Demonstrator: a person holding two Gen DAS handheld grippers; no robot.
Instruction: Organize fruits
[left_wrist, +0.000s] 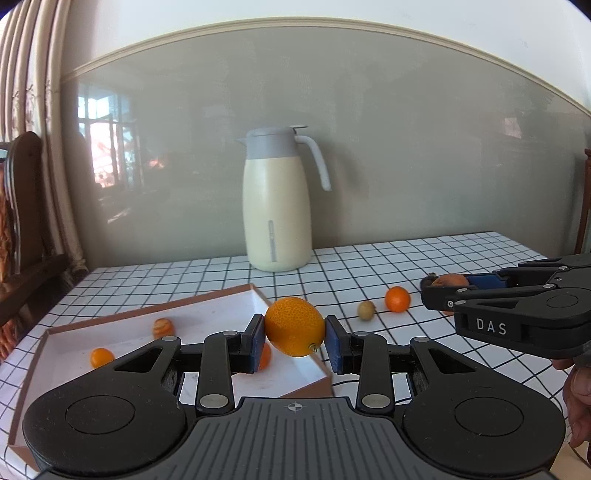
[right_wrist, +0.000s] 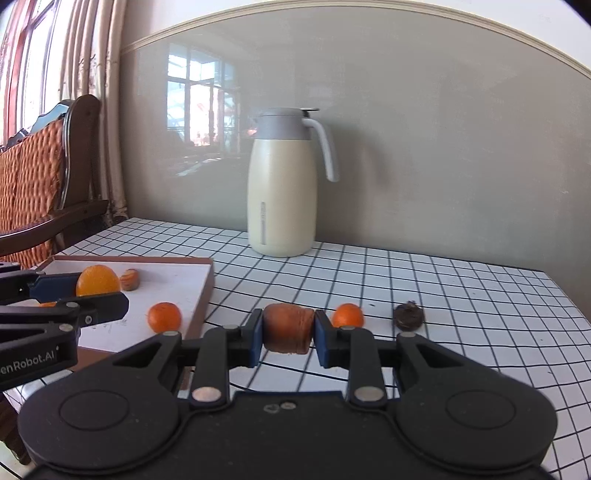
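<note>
My left gripper (left_wrist: 294, 341) is shut on a large orange (left_wrist: 294, 326) and holds it above the right end of a shallow white tray (left_wrist: 207, 314) with brown walls. The tray holds a small tangerine (left_wrist: 101, 357) and a striped orange-brown fruit (left_wrist: 163, 328). My right gripper (right_wrist: 288, 336) is shut on a brownish-orange persimmon (right_wrist: 287, 328), held above the table right of the tray. A tangerine (right_wrist: 347, 315) and a dark dried fruit (right_wrist: 409, 316) lie on the table. A kiwi (left_wrist: 366, 310) lies by a tangerine (left_wrist: 397, 299).
A cream thermos jug (left_wrist: 276, 206) stands at the back of the checked tablecloth (left_wrist: 424, 254) against the wall. A wooden chair (right_wrist: 40, 184) and curtains are at the left. The table's right edge (right_wrist: 565, 295) is close to the dried fruit.
</note>
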